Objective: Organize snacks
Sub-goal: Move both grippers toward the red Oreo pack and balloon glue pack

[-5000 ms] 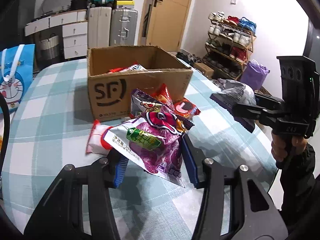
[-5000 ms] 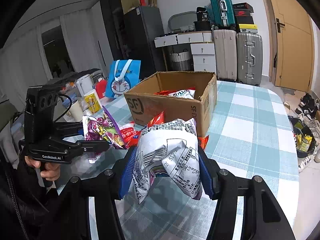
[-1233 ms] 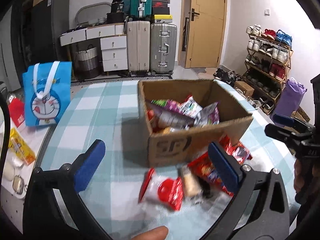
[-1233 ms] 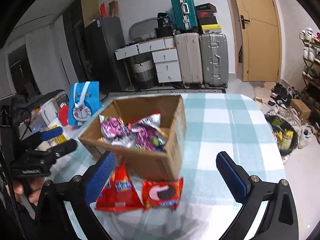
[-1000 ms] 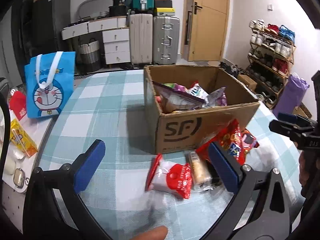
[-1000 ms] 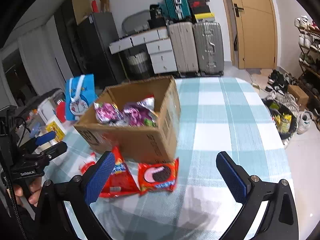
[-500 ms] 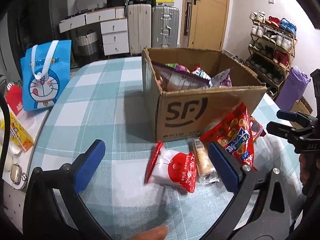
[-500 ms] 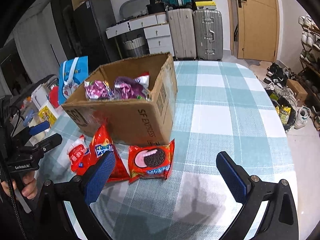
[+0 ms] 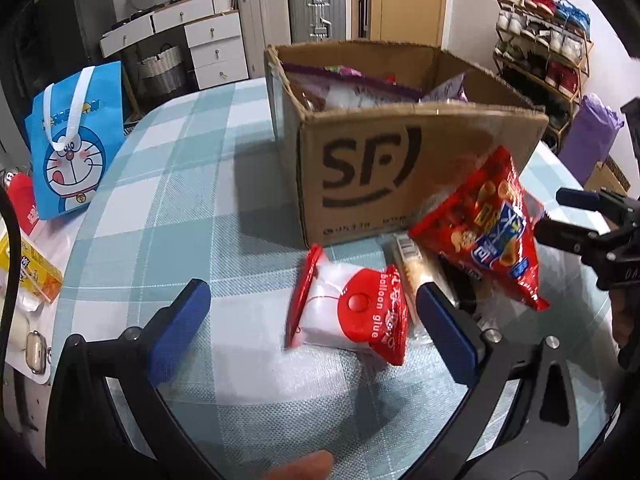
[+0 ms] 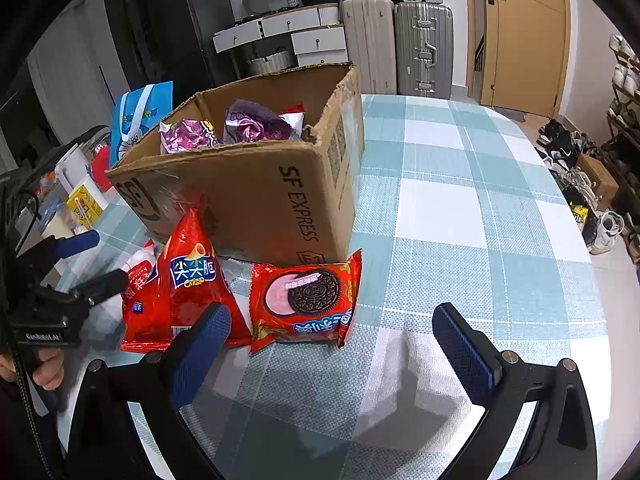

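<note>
A: Hazards first. Left gripper (image 9: 312, 322): fingers spread wide, holding nothing, hovering over the red-and-white balloon glue packet (image 9: 348, 316). The packet lies flat on the tabletop (image 9: 168, 208), just beside a slim biscuit sleeve (image 9: 408, 276). A closing grasp could catch both, or slide off the slick film.

B: Right gripper (image 10: 332, 340): fingers also wide, nothing held, poised near the Oreo packet (image 10: 304, 298). That packet leans against the near wall of the cardboard box (image 10: 256, 196). A push from the front would, I judge, only press it into the wall; one finger may also nudge the red crisp bag (image 10: 192, 280) next to it.

A: The crisp bag stands propped against the box, overlapping other packets. Likely to topple if its neighbours are pulled.

B: Appearance of stock?

A: Box: open top, brown, SF logo, flaps torn, standing mid-tabletop; purple and silver snack bags (image 10: 240, 126) already inside, heaped near the rim. Loose items: four visible, all at the box's near foot, toward the tabletop's front edge. Red foil, puffed, crinkly; soft enough to crush.

B: Further risk: overfilled box, new packets sliding back out.
</note>
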Demonstrator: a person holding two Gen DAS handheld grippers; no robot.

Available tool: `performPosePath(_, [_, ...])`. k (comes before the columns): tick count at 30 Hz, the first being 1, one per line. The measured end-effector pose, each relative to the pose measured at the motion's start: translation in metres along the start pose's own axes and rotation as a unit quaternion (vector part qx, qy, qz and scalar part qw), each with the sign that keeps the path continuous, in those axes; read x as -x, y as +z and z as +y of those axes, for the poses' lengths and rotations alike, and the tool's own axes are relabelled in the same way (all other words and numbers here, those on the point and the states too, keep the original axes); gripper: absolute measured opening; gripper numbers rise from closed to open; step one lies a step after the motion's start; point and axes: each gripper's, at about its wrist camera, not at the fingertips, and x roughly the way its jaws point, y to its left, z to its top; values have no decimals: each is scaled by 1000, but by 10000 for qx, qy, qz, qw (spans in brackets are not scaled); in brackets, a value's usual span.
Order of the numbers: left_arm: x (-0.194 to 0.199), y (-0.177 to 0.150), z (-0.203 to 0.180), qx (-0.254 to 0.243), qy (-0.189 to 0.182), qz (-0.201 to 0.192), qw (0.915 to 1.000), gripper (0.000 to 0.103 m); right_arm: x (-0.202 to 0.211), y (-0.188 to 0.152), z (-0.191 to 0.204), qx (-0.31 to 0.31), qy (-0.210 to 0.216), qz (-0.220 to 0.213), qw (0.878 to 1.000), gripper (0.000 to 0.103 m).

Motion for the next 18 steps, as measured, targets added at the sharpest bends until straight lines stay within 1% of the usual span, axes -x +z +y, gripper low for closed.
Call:
performPosePath(10, [-20, -5, 5, 52, 25, 203, 9998, 103, -14, -2, 2, 22, 4, 122, 9999, 103])
performPosePath(17, [-25, -6, 9, 100, -24, 238, 9997, 103, -19, -4, 2, 73, -66, 153, 9998, 103])
performPosePath(18, [-27, -6, 9, 100, -78, 253, 9996, 103, -20, -4, 2, 67, -75, 162, 9998, 103])
